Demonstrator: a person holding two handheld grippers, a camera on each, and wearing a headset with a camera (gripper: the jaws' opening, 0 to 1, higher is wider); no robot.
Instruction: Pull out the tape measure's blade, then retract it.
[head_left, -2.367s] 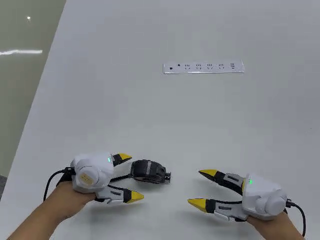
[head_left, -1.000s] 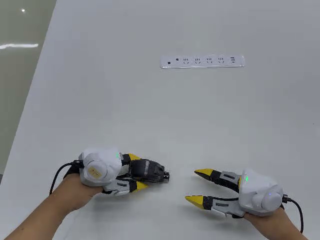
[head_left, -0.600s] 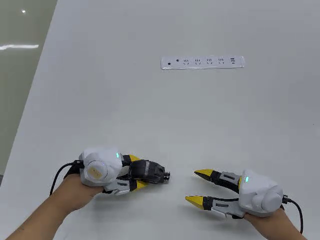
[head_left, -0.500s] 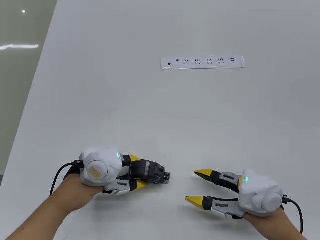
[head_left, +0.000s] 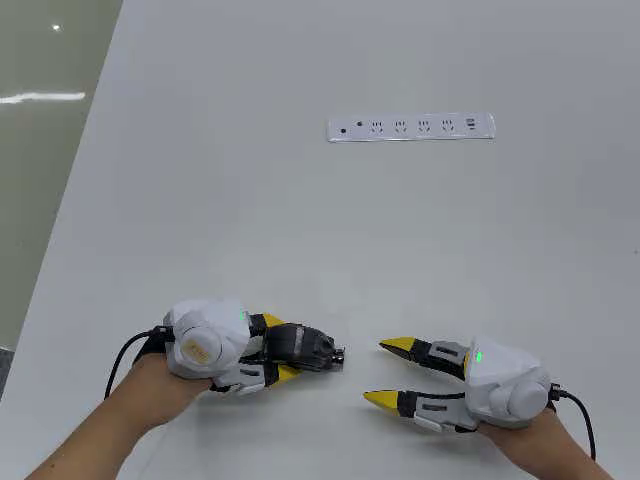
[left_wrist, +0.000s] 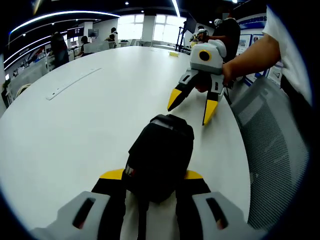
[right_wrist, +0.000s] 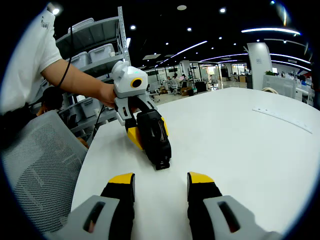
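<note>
"Where's the tape measure (head_left: 305, 348)?"

"On the white counter (head_left: 300, 200), near its front edge. My left tongs (head_left: 280, 347) are clamped on its black case, with the hook end facing my right tongs (head_left: 376, 371)."

"And those?"

"Spread apart and holding nothing, near the hook end but not touching it."

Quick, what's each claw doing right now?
The left gripper is shut on the tape measure.
The right gripper is open, holding nothing.
</note>
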